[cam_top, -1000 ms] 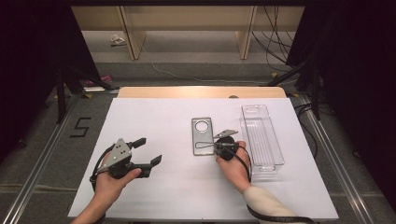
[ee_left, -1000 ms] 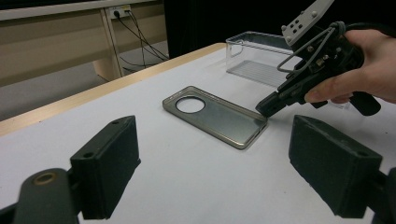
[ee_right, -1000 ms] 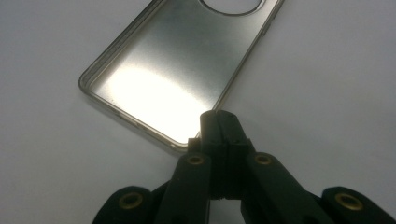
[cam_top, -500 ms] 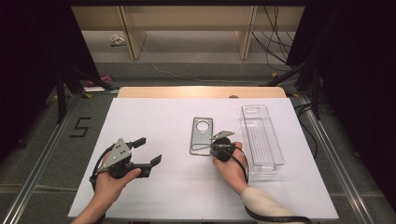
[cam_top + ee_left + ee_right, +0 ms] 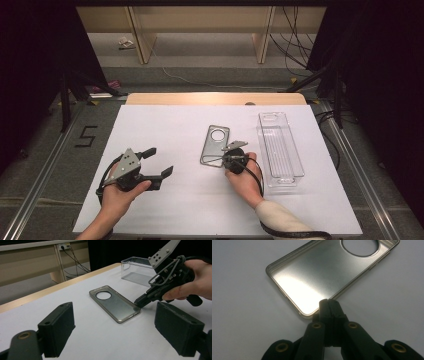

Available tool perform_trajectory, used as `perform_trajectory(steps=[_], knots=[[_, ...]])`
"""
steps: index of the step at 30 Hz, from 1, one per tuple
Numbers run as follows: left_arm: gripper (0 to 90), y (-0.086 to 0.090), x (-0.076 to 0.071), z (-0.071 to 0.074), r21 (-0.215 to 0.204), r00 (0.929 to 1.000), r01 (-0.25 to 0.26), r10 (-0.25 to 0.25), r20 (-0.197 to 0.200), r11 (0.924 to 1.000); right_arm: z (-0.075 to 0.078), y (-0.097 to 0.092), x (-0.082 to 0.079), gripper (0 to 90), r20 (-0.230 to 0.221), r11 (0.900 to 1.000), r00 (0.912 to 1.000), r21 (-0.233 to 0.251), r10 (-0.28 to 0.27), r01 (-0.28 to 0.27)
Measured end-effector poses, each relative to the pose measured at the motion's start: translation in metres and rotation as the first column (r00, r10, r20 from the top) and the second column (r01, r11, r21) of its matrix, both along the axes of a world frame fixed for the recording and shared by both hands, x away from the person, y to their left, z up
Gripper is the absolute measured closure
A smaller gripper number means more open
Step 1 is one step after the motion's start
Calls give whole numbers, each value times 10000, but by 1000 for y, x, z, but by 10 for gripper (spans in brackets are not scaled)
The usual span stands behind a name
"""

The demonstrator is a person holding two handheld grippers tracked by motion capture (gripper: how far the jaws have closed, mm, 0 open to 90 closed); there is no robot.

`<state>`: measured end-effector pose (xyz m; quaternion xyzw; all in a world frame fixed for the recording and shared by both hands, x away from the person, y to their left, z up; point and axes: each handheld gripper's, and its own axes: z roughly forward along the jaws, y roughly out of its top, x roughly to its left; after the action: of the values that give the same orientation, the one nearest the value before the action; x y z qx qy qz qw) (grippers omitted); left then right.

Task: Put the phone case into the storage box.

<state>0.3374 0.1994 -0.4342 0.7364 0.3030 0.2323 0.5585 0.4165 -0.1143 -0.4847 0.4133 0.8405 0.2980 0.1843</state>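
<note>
phone case [image 5: 317, 272] corner pinched by low-tilted right gripper [image 5: 328, 303]; left gripper [image 5: 159, 162] level, agape.

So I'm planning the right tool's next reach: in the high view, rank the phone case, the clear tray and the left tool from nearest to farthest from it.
1. Phone case: at the right tool tips, just to their left.
2. Clear tray: to its right, with a gap of bare table between.
3. Left tool: far to its left, across the table.
</note>
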Motion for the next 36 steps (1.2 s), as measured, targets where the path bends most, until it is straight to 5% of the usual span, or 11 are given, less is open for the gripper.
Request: perform_trajectory(steps=[36], knots=[[162, 0, 0, 0, -17, 10000, -13, 13, 14, 10000, -1, 7, -1, 900, 46, 9998, 9998, 10, 216, -216]])
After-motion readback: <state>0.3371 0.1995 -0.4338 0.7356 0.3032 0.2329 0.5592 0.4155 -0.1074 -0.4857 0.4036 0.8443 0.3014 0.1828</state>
